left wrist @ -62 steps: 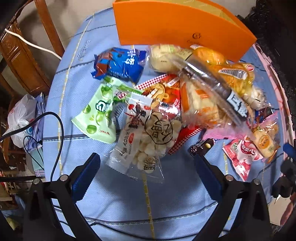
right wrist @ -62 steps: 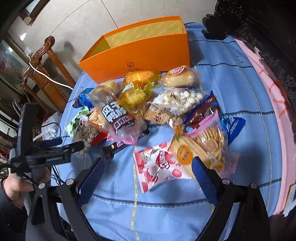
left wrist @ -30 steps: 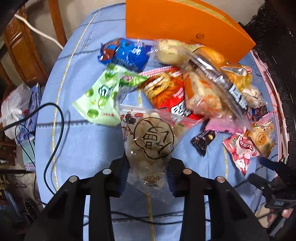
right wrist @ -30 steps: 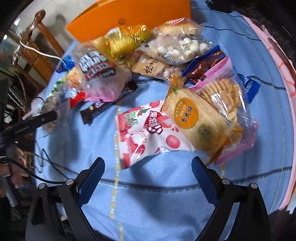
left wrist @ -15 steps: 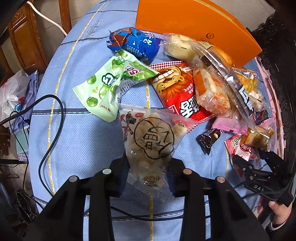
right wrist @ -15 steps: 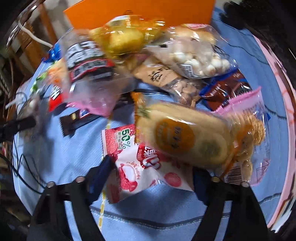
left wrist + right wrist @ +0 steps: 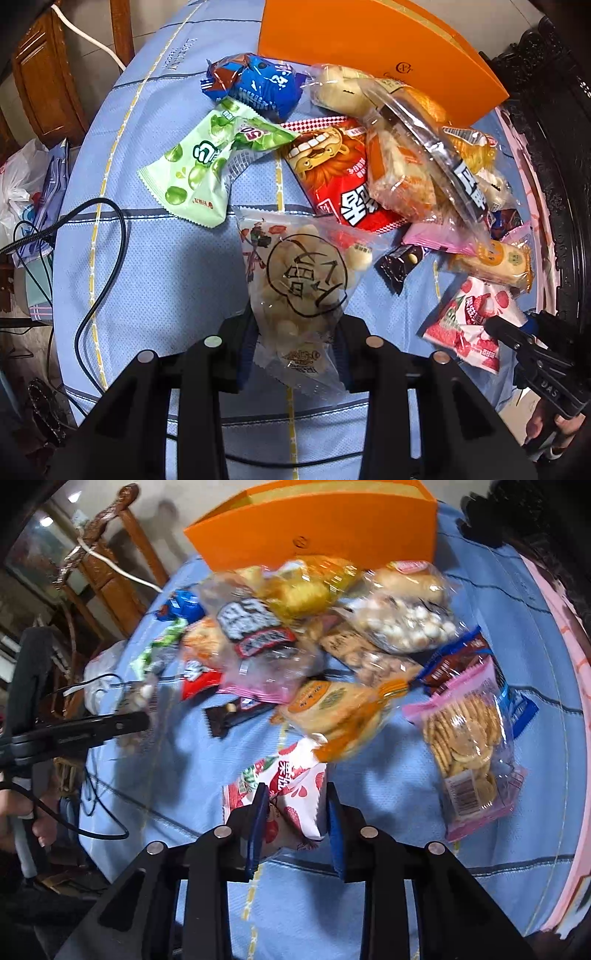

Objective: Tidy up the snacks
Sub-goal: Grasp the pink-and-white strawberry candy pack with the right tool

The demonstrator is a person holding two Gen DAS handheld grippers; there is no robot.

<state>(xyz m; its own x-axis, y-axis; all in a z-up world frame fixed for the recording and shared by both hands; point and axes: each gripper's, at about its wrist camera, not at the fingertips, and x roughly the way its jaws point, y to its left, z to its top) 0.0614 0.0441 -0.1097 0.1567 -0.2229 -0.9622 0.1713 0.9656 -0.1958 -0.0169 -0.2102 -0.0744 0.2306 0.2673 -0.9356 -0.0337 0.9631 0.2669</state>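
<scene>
Now, line by line as it stood:

Left gripper (image 7: pixel 297 343): its fingers pinched the lower end of a clear bag of round puffs (image 7: pixel 303 280), which hung above the blue tablecloth (image 7: pixel 155 266) near the tabletop's near edge.

Right gripper (image 7: pixel 293 812): its fingers were pressed onto a red-and-white lychee candy packet (image 7: pixel 284 790), near the near edge, right of the middle; in the left wrist view the same packet (image 7: pixel 469 325) showed beside the gripper's tip.

Orange box (image 7: pixel 369 48): it stood at the far edge of the tabletop, with the heap of snacks just in front of it.

Green candy bag (image 7: pixel 207 166): it lay toward the left edge, its top corner touching a blue wrapped snack (image 7: pixel 255 85).

Red chip bag (image 7: pixel 336 173): it lay mid-table, partly under a clear bag of rice crackers (image 7: pixel 413 166).

Small dark chocolate bar (image 7: pixel 399 262): it lay just right of the held puff bag.

Round cake with an orange label (image 7: pixel 336 709): it lay just beyond the lychee packet; blurred.

Pink-edged bag of thin biscuits (image 7: pixel 465 746): it lay toward the right edge.

Black cable (image 7: pixel 99 258): it looped over the cloth at the left edge.
</scene>
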